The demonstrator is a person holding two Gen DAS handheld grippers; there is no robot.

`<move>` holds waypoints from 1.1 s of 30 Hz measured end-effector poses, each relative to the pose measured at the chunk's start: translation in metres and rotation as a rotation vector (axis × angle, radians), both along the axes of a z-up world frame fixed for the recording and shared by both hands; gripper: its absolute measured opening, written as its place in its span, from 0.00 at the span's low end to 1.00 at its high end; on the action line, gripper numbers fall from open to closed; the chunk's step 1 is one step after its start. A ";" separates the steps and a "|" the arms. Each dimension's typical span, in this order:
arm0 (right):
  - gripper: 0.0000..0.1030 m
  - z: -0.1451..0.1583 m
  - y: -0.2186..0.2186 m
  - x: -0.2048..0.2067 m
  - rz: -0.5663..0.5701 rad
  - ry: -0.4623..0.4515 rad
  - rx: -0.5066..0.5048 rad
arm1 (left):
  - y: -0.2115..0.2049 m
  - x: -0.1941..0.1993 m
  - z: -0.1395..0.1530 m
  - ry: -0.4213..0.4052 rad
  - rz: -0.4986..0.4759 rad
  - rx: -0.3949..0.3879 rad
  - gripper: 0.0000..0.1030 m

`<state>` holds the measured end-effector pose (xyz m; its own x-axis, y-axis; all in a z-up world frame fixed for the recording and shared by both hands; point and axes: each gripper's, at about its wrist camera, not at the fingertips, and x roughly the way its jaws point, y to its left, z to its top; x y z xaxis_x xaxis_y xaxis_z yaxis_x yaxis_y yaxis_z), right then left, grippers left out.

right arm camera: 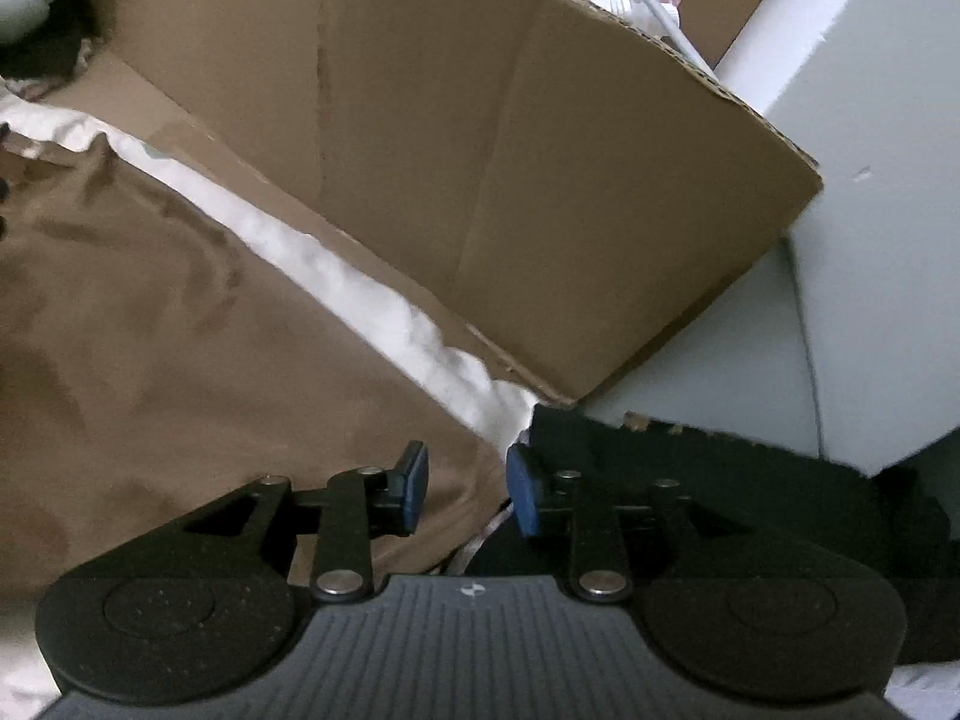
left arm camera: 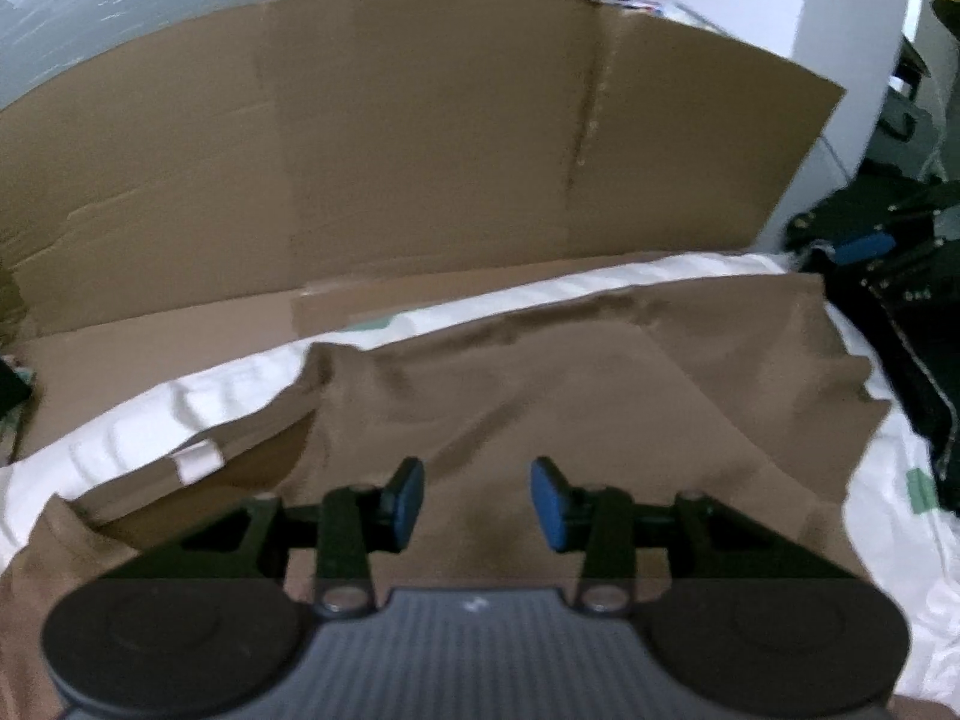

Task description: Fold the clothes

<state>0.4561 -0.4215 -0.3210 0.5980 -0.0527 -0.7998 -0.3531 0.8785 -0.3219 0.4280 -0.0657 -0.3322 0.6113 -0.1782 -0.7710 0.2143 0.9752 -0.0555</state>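
From your left wrist camera, your left gripper (left arm camera: 477, 501) hangs over the brown garment (left arm camera: 540, 396) with its blue pads (left arm camera: 549, 504) parted and nothing between them, so it is released. The garment lies spread on white bedding (left arm camera: 180, 396), wrinkled, its far edge running along the bedding's strip. A white tag (left arm camera: 198, 461) shows at the neck opening on the left. A cardboard sheet (left arm camera: 420, 138) stands up behind the bed, and dark clutter (left arm camera: 888, 276) sits at the far right.

From your right wrist camera, your right gripper (right arm camera: 467, 492) is also released: its pads stand apart over the garment's right corner (right arm camera: 468, 462), gripping nothing. The brown cloth fills the left side, the bedding strip runs diagonally beyond it, and a black object (right arm camera: 720, 480) lies just right of the pads.
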 end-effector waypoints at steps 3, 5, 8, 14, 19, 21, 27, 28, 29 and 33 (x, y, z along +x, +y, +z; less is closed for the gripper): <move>0.35 -0.003 0.003 -0.010 0.024 0.005 -0.013 | -0.011 -0.005 0.002 0.005 -0.031 -0.016 0.42; 0.35 0.000 0.006 -0.018 0.015 0.009 0.013 | -0.021 -0.009 0.004 0.008 -0.056 -0.030 0.42; 0.35 0.002 0.011 -0.032 0.017 0.004 0.035 | -0.037 -0.015 0.006 0.009 -0.099 -0.046 0.42; 0.35 -0.008 0.019 -0.059 0.013 0.054 0.063 | -0.064 -0.025 0.009 0.015 -0.173 -0.080 0.43; 0.34 -0.025 0.019 -0.065 -0.025 0.094 0.040 | -0.073 -0.029 0.007 0.022 -0.186 -0.088 0.43; 0.34 -0.030 0.019 -0.067 -0.048 0.117 0.059 | -0.072 -0.030 0.007 0.026 -0.179 -0.095 0.43; 0.34 -0.047 0.021 -0.067 -0.089 0.155 0.079 | -0.066 -0.029 0.002 0.050 -0.150 -0.106 0.43; 0.34 -0.050 0.021 -0.065 -0.104 0.158 0.082 | -0.065 -0.029 0.001 0.056 -0.144 -0.109 0.43; 0.34 -0.052 0.022 -0.063 -0.115 0.159 0.079 | -0.064 -0.029 0.000 0.062 -0.138 -0.112 0.43; 0.34 -0.059 0.022 -0.053 -0.153 0.198 0.082 | -0.061 -0.031 -0.002 0.074 -0.130 -0.122 0.43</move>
<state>0.4034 -0.3994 -0.3801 0.4197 -0.0611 -0.9056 -0.2627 0.9469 -0.1856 0.3968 -0.1266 -0.3339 0.5195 -0.3469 -0.7809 0.3288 0.9247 -0.1920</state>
